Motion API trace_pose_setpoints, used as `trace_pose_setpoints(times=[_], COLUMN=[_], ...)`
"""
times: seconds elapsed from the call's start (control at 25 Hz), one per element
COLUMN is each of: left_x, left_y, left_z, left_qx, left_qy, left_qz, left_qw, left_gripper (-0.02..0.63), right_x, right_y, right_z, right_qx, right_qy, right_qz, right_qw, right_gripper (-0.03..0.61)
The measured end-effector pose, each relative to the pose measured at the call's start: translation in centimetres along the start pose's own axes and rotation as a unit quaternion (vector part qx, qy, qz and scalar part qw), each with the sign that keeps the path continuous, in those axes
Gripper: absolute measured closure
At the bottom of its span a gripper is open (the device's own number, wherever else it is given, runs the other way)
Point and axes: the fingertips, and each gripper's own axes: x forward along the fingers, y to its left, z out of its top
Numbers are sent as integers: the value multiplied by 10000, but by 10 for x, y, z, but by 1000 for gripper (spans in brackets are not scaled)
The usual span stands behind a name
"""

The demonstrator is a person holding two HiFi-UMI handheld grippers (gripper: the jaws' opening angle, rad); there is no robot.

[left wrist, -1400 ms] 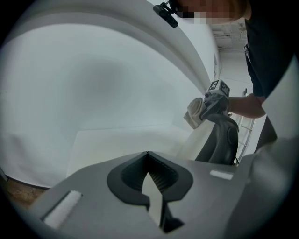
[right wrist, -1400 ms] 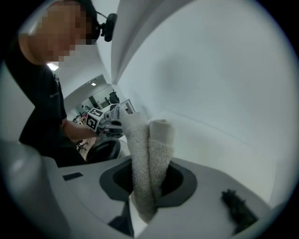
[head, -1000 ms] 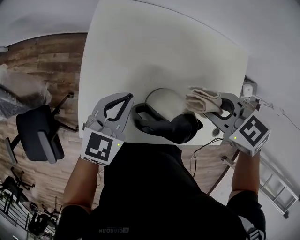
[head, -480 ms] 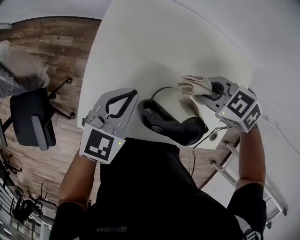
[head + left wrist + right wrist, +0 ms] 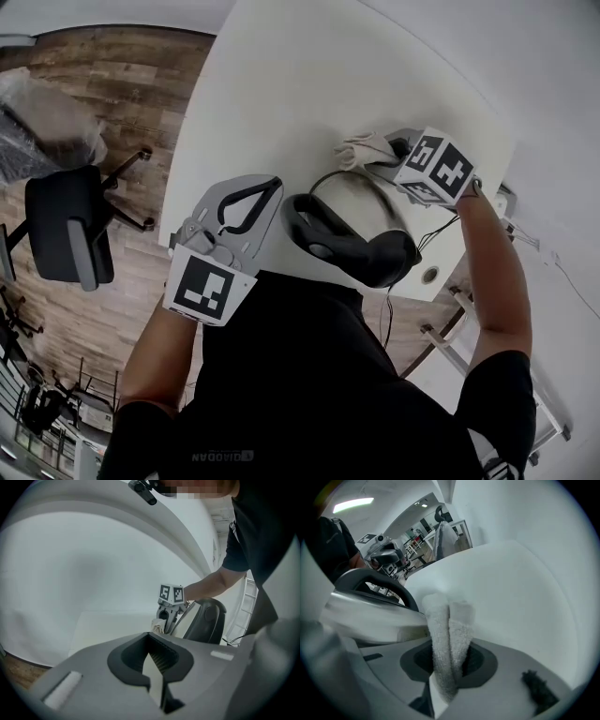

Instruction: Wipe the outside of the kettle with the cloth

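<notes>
Steel kettle (image 5: 361,208) stood near the front edge of the white table (image 5: 281,84), folded cloth (image 5: 361,147) against its far side, clamped in the right gripper (image 5: 386,159), forearm reaching alongside, left gripper (image 5: 265,195) closed on nothing beside the black handle (image 5: 323,242), office chair (image 5: 70,239) at left.

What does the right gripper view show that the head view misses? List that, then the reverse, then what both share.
Only the right gripper view: the folded cloth seen close up, clamped in the right gripper and lying against the kettle on its shiny side; a ceiling light.
Only the head view: the office chair on the wooden floor, and the right gripper's marker cube.
Both: kettle, cloth, white table, and the left gripper, shut and empty.
</notes>
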Motion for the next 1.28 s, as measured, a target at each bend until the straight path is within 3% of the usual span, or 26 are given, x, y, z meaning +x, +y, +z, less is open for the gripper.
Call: trace_pose_setpoints(times=[0.2,0.4,0.52,0.64,0.76,0.84,0.92,1.04,1.28], left_x=[-9,-18,-26,-33,-37,-38,-39,-39,-40], left_y=[-4,-4,-8,-11,-4,2,1,-6,-11], left_z=[0,-5,-2,1,6,12,20,29,25], left_qx=[-34,193,197,229,-293,-498,-396,-190,215], left_qy=[-5,34,-11,-102,-304,-387,-429,-473,-428], left_qz=[94,226,247,237,292,334,315,167,76], left_qw=[10000,9996,9995,9994,9987,9975,9978,9986,9988], left_gripper=[606,606,606,606,606,606,606,606,606], right_x=[21,17,-17,-67,-119,-149,-174,-184,-160], right_y=[-5,-9,-7,2,28,59,94,124,120], right_z=[-1,-1,5,11,19,28,35,40,41], right_qx=[-16,230,406,612,619,211,-467,-1382,-2527], right_qy=[220,-45,-542,-1399,-2386,-2666,-2542,-1943,-428], right_qz=[9,-189,-456,-779,-1071,-1259,-1479,-1708,-1817], right_qw=[9998,9995,9967,9852,9632,9553,9546,9560,9494], right_gripper=[485,485,485,485,485,484,485,483,484])
